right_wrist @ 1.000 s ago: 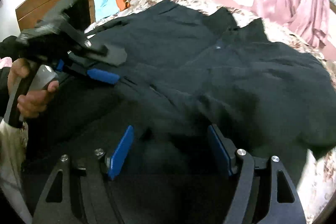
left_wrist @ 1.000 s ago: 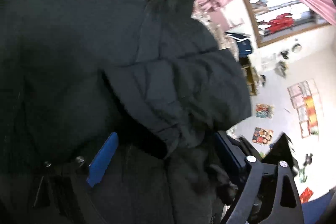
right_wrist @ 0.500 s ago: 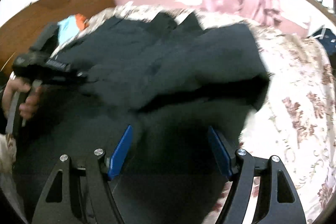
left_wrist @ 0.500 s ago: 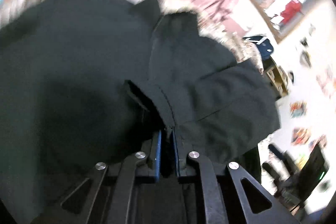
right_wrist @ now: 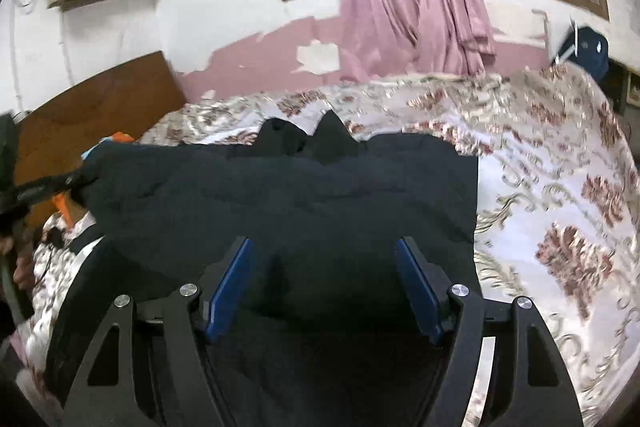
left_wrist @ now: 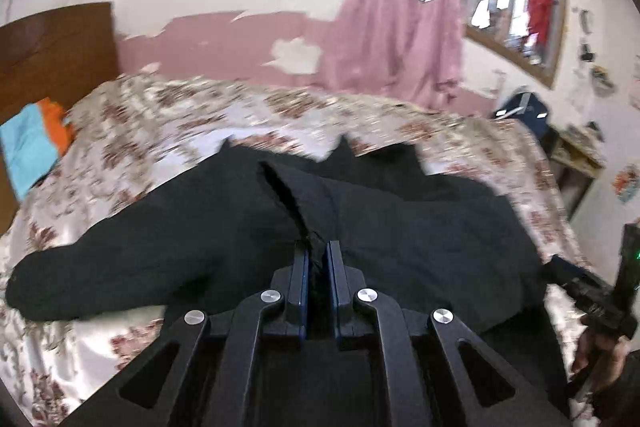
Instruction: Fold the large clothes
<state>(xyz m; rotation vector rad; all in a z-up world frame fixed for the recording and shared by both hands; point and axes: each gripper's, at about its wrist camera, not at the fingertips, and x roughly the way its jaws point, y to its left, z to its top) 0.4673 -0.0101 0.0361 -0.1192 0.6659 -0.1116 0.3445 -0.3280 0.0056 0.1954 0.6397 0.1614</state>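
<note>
A large black padded jacket [left_wrist: 400,227] lies spread on a floral bedspread [left_wrist: 132,131]. My left gripper [left_wrist: 317,251] is shut on a fold of the jacket's cloth and holds it lifted. In the right wrist view the jacket [right_wrist: 300,195] fills the middle, collar at the far side. My right gripper [right_wrist: 326,255] is open, its blue-padded fingers [right_wrist: 230,283] over the jacket's near edge with nothing between them. The left gripper [right_wrist: 44,183] shows at the left edge there, pinching the jacket's left side.
A wooden headboard [left_wrist: 56,43] stands at the left with blue and orange cloth [left_wrist: 32,143] beside it. Pink curtains [left_wrist: 392,27] hang at the window behind the bed. The bare bedspread [right_wrist: 560,187] stretches to the right. The right gripper's handle [left_wrist: 596,299] is at the far right.
My left gripper closed on a jacket fold and drew back and up, so the bed and wall now show. My right gripper stayed open and pulled back toward the jacket's near edge.
</note>
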